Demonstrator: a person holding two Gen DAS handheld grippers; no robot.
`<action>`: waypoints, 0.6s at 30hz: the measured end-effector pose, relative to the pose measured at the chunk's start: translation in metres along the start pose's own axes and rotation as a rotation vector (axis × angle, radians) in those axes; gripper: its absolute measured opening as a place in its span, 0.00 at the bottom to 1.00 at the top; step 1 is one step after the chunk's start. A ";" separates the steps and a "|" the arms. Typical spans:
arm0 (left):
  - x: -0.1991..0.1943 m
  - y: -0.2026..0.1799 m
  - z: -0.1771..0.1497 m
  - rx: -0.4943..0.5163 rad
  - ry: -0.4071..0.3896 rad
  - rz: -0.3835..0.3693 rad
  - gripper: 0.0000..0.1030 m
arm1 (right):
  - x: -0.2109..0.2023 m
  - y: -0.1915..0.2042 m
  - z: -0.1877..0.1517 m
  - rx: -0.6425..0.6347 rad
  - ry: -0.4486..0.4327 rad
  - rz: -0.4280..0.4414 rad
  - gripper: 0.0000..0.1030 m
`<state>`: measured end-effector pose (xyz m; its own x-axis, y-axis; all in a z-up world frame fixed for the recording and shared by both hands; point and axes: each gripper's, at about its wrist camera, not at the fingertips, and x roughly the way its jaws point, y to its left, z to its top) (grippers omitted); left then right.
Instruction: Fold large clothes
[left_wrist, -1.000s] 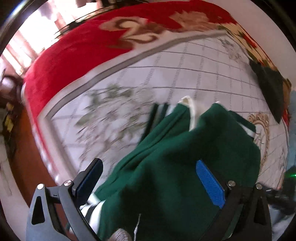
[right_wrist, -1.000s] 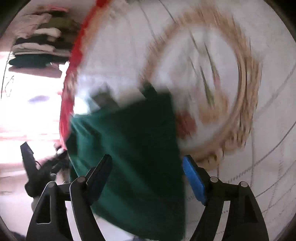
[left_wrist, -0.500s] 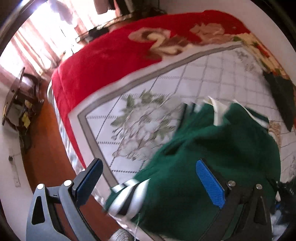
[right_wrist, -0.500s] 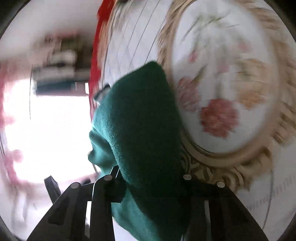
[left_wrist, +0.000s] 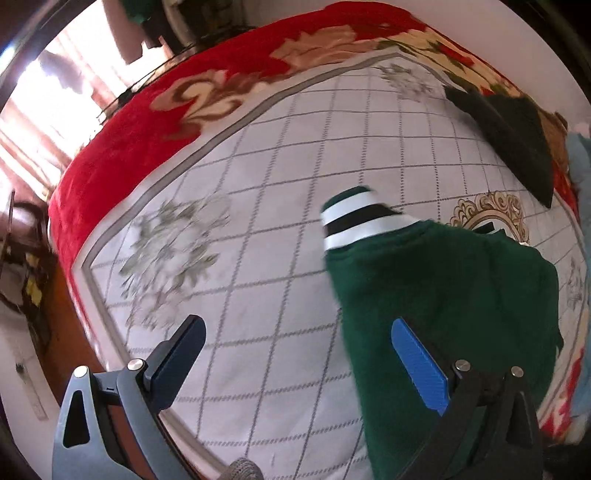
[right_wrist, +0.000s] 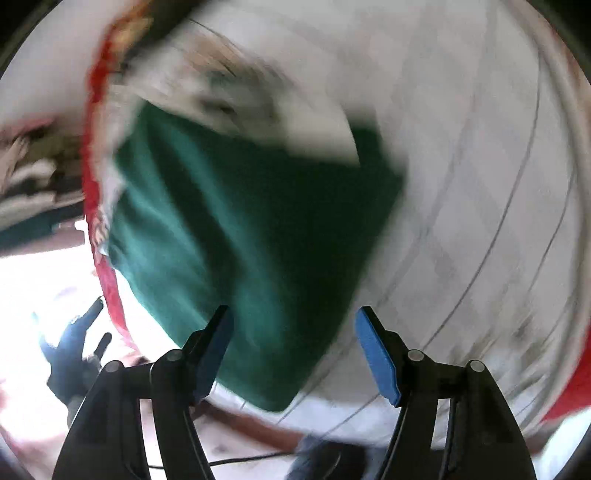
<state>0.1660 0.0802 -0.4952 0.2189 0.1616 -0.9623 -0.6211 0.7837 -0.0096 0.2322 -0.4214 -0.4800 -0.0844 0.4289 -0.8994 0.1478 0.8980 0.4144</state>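
A dark green sweater (left_wrist: 443, 306) with a white and black striped cuff (left_wrist: 354, 221) lies bunched on the white grid-patterned bed cover (left_wrist: 258, 236), at the right of the left wrist view. My left gripper (left_wrist: 295, 354) is open and empty, its right finger over the sweater's edge. In the blurred right wrist view the green sweater (right_wrist: 251, 229) lies spread on the cover. My right gripper (right_wrist: 295, 350) is open and empty just above the sweater's near edge.
A dark folded garment (left_wrist: 517, 133) lies at the far right of the bed. The cover has a red flowered border (left_wrist: 147, 122). The bed edge and wooden floor (left_wrist: 66, 306) are at the left. A stack of folded clothes (right_wrist: 33, 192) shows at left, blurred.
My right gripper was shut on the green sweater half a second ago and has opened and let it go. The sweater now lies farther right on the bed, its striped cuff turned up.
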 end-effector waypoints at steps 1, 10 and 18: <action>0.008 -0.008 0.005 0.016 -0.003 0.016 1.00 | -0.013 0.012 0.010 -0.067 -0.045 -0.004 0.69; 0.083 -0.024 0.036 0.027 0.088 0.062 1.00 | 0.039 0.134 0.135 -0.441 0.022 0.022 0.65; 0.091 -0.013 0.035 -0.034 0.089 0.002 1.00 | 0.075 0.165 0.172 -0.399 0.057 0.016 0.10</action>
<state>0.2201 0.1057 -0.5730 0.1512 0.1081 -0.9826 -0.6468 0.7625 -0.0156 0.4196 -0.2575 -0.5032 -0.1411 0.4382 -0.8878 -0.2437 0.8538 0.4601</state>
